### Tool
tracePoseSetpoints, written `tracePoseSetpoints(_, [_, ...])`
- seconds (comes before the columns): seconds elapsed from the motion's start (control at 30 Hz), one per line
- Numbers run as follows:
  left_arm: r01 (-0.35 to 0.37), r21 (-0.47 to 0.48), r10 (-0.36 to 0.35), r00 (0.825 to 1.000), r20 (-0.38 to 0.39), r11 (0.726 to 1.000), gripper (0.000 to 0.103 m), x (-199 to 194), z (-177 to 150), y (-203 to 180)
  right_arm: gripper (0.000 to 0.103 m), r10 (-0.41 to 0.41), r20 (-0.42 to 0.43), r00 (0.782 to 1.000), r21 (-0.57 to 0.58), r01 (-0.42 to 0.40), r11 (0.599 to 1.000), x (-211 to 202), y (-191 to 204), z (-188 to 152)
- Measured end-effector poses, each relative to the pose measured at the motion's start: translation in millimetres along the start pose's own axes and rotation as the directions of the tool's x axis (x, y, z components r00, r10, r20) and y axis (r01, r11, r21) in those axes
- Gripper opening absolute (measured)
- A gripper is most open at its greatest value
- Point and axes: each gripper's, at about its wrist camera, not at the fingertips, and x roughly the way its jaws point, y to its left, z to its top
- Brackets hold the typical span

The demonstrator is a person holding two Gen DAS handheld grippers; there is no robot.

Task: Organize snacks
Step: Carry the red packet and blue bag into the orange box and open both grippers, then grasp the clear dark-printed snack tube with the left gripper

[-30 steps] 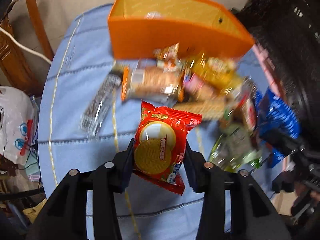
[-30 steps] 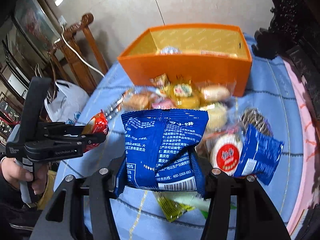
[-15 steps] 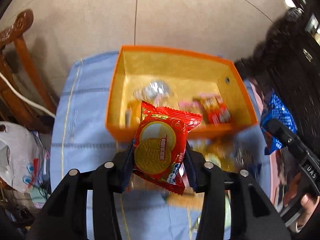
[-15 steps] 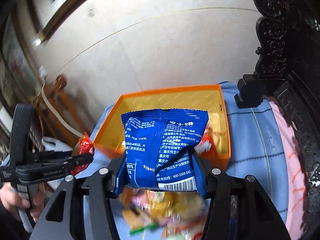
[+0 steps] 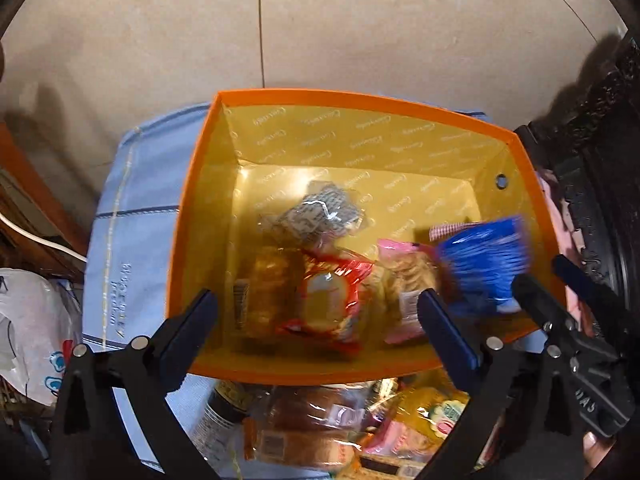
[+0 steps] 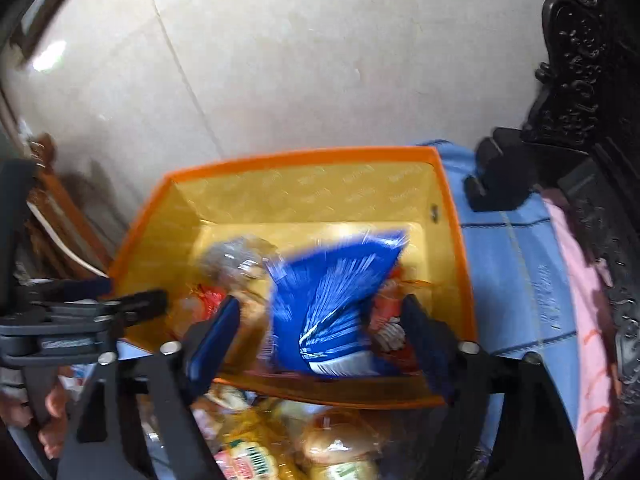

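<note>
Your left tool (image 5: 316,316) has just spread, its red packet (image 5: 326,304) lying in the orange box (image 5: 188,216) at the blue-clothed tabletop's (image 5: 132,208) far edge. Your right tool (image 6: 320,332) has just spread too, its blurred blue packet (image 6: 336,300) loose over the box. Beige floor tiles (image 5: 360,24) lie beyond.

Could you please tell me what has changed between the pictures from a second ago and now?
Both claws travelled from over the loose snack pile to above the orange box and have just been opening. The left claw let go of the red cookie packet, which now lies in the box; the right claw released the blue bag, blurred as it drops in. The box stayed in place, as did the loose snacks in front of it.
</note>
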Motion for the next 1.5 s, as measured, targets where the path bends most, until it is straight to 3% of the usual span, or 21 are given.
tracePoseSetpoints(0.07, [0.003, 0.004, -0.003, 1.000, 0.000, 1.000, 0.098, -3, -6, 4, 0.097, -0.015, 0.039, 0.999, 0.008, 0.015, 1.000, -8, -4, -7])
tracePoseSetpoints(0.23, [-0.056, -0.002, 0.056, 0.998, 0.021, 0.998, 0.098, -23, -32, 32, 0.099, -0.012, 0.064, 0.998, 0.020, 0.011, 1.000, -38, -17, -38])
tracePoseSetpoints(0.37, [-0.071, -0.069, 0.070, 0.997, -0.020, 0.995, 0.098, -29, -64, 67, 0.099, -0.013, 0.055, 0.998, 0.030, 0.012, 0.999, -64, -29, -71])
tracePoseSetpoints(0.63, [-0.109, -0.105, 0.096, 0.988, -0.125, 0.988, 0.098, -18, -138, 99, 0.099, -0.019, -0.026, 0.999, 0.084, 0.021, 0.996, -100, -44, -128])
tracePoseSetpoints(0.8, [-0.184, -0.091, 0.164, 0.968, -0.191, 0.979, 0.098, 0, -177, 107, 0.099, -0.007, -0.065, 0.998, 0.139, 0.016, 0.990, -107, -52, -154])
tracePoseSetpoints(0.9, [-0.145, -0.143, 0.116, 0.973, -0.198, 0.979, 0.098, -1, -192, 113, 0.099, -0.011, -0.095, 0.995, 0.176, 0.028, 0.984, -106, -59, -168])
tracePoseSetpoints(1.23, [-0.151, -0.055, 0.137, 0.970, -0.201, 0.987, 0.098, 9, -196, 104, 0.099, 0.018, -0.199, 0.980, 0.245, 0.032, 0.969, -92, -65, -202])
tracePoseSetpoints(1.5, [-0.177, 0.023, 0.178, 0.968, -0.177, 0.984, 0.095, 37, -171, 98, 0.099, 0.017, -0.200, 0.980, 0.239, 0.032, 0.970, -91, -67, -197])
